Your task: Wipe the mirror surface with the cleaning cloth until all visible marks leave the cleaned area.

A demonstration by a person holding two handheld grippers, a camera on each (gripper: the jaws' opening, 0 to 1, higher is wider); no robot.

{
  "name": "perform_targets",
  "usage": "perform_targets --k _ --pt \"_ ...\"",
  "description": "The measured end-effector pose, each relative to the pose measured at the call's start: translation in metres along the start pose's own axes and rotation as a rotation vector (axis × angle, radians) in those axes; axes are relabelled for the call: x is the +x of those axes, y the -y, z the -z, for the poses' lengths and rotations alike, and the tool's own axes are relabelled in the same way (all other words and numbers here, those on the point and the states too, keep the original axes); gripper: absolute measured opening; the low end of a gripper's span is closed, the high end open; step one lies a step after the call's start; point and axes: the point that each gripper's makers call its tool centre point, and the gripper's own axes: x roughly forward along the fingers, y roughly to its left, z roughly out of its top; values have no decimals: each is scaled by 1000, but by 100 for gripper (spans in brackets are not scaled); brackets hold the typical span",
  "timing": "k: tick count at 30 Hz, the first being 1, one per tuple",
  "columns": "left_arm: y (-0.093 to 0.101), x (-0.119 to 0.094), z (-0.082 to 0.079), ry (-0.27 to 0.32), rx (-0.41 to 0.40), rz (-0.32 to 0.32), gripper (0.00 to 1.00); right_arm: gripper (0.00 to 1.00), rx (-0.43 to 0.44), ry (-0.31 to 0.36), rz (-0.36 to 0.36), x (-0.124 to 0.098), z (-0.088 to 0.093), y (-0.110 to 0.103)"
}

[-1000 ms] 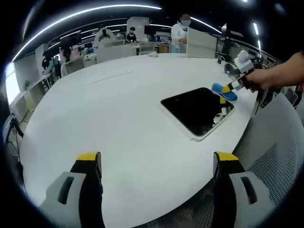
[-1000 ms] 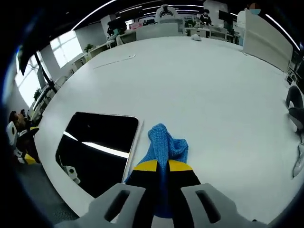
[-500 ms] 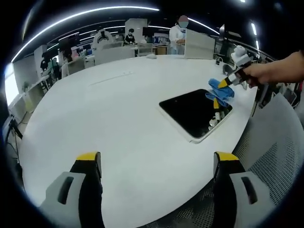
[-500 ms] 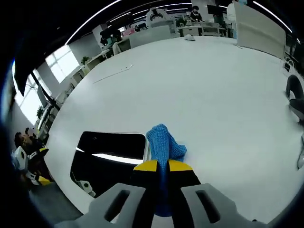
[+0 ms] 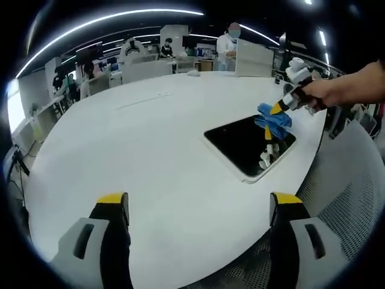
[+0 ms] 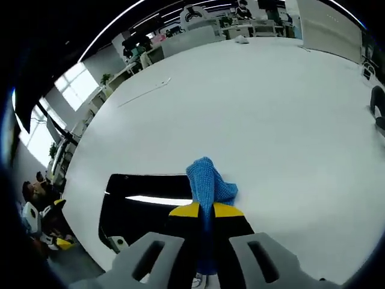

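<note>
Nearest me in the left gripper view, my left tongs (image 5: 199, 208) stand released, the two yellow-tipped jaws spread wide apart with nothing between them, poised over the near edge of the big white surface (image 5: 138, 144). A grey mesh chair (image 5: 346, 186) sits just off that edge on the right.

Further in, the mirror (image 5: 248, 143) lies flat near the surface's right edge, a dark glossy pane in a pale frame. In this view my right tongs (image 5: 278, 108) come in from the right, held by my hand (image 5: 337, 93), and the blue cleaning cloth (image 5: 274, 118) hangs from their tips above the mirror's far right part; I cannot tell whether the cloth touches the glass. The tongs' reflection shows in the pane below it.

In the right gripper view, my right tongs (image 6: 201, 210) are clenched on the cleaning cloth (image 6: 207, 180), the jaws pressed together with the blue fabric bunched up ahead of the tips. The mirror (image 6: 147, 208) lies just left of and under the cloth, reflecting a bright ceiling strip.

Beyond the surface (image 6: 252, 102), desks, chairs and several people (image 5: 231, 42) stand at the far end of the office.
</note>
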Motion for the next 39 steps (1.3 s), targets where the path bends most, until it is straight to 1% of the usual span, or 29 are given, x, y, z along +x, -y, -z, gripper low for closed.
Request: perform_targets --k 3,9,13,16,19,26,29,33,34,36,39 --pt "3 -2 -2 2 -6 2 96 0 -8 -8 5 2 3 -5" --pt "6 -3 -5 9 -7 6 96 0 3 -23 17 10 5 -7" --pt "11 -2 -3 -2 -1 22 96 0 5 -30 28 7 5 -9" --pt "10 -2 -3 -6 -3 25 96 0 13 -37 24 13 3 -8" --pt "11 -1 1 -17 -2 36 96 0 2 -48 11 13 7 -17" --pt "11 1 2 -10 -8 50 96 0 2 -56 0 12 10 -33" --pt "10 2 3 -7 -13 54 96 0 -6 -59 -2 16 10 -37" --pt "12 2 4 -11 -16 63 96 0 -5 -63 -1 14 11 -43" --pt "13 2 4 -10 -16 66 96 0 6 -65 -7 15 11 -46" --pt "13 3 4 -10 -17 68 96 0 5 -68 -4 19 9 -47" --pt "13 3 4 -9 -20 70 96 0 5 -73 -9 22 9 -53"
